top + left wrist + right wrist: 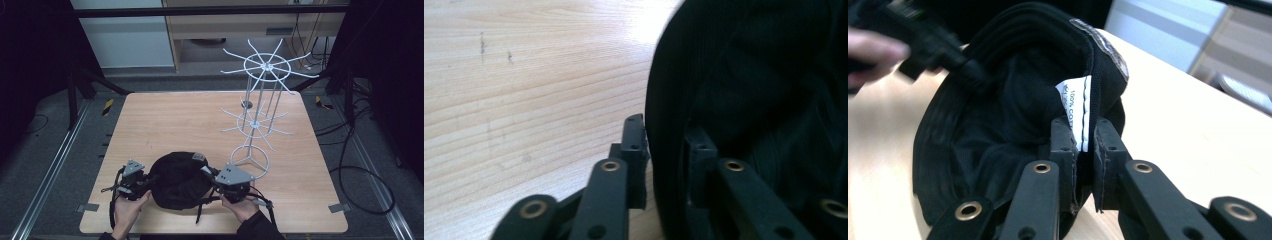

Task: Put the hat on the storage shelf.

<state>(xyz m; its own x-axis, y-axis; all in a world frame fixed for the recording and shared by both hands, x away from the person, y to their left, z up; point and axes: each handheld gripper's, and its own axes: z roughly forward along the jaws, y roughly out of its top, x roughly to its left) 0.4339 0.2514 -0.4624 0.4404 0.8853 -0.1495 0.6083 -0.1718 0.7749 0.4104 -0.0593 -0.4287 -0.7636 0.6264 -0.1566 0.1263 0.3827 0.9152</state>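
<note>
L tongs (142,183): jaws pinched on left rim of black hat (177,177). Hat lies opening-up at table (165,120) front edge, betw both hands. R tongs (216,181): jaws clamped on right rim by white label (1079,112). Wire rack (260,100) stands behind-right, apart. Judgement: fabric soft, light, floppy; will sag, so grip stitched rim at opp sides

One black hat (177,180) lay near on one wooden table (165,125); one white wire rack (260,100) stood at right; two grippers, left (142,186) and right (210,181), were present.
</note>
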